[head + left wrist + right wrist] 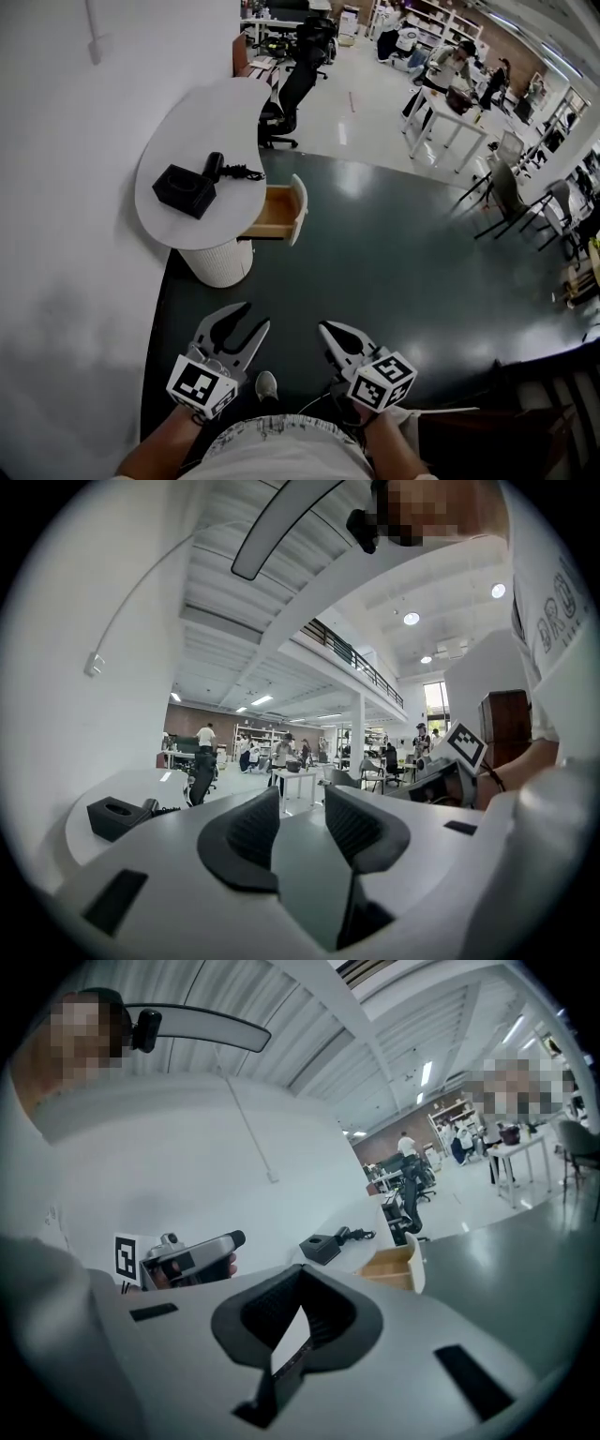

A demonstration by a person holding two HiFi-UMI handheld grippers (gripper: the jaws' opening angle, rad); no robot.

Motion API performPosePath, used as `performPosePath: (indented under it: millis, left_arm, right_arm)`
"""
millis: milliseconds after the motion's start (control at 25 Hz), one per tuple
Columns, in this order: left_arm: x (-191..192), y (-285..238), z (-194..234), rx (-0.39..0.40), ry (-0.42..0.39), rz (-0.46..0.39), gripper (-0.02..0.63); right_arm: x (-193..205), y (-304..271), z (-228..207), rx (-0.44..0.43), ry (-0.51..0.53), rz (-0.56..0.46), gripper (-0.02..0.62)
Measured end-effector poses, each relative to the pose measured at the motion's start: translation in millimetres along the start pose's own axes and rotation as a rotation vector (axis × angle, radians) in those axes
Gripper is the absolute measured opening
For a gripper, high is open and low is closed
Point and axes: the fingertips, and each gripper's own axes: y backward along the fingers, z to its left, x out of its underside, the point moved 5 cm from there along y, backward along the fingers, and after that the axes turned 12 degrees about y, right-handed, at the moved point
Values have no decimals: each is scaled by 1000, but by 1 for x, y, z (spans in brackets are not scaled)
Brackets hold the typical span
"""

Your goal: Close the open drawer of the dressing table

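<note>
The white oval dressing table [202, 117] stands against the wall at the upper left. Its drawer [281, 212] is pulled out to the right, showing a wooden inside and a white front; the right gripper view has the drawer [396, 1262] ahead. My left gripper [255, 316] [300, 799] is open with nothing between its fingers. My right gripper [326, 330] [300, 1274] is shut on nothing. Both hang low in front of the person's body, well short of the table, over the dark floor.
A black box [185, 190] and a black corded device [217, 167] lie on the tabletop. A white ribbed base [220, 261] stands under it. An office chair [281, 103] is behind the table. White desks [450, 117], chairs [511, 192] and people fill the back right.
</note>
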Motion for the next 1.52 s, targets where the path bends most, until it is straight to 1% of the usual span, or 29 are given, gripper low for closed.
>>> performPosePath:
  millis: [160, 440, 760, 1000, 1200, 1520]
  left_arm:
    - [-10, -7, 19, -10, 6, 3, 156]
    - [-13, -30, 48, -2, 11, -1, 156]
    - [-22, -79, 71, 4, -2, 19, 156]
    - [-17, -137, 91, -1, -7, 42, 156]
    - [-13, -204, 115, -25, -9, 53, 156]
    - [-9, -314, 144, -72, -4, 98, 158]
  right_arm:
    - [-9, -18, -8, 7, 5, 7, 9]
    - [-20, -42, -33, 23, 1, 10, 9]
    - [-39, -74, -73, 14, -3, -6, 9]
    - [-49, -100, -129, -7, -23, -11, 9]
    - [-68, -132, -194, -44, -13, -9, 9]
    - [-96, -166, -299, -87, -45, 15, 9]
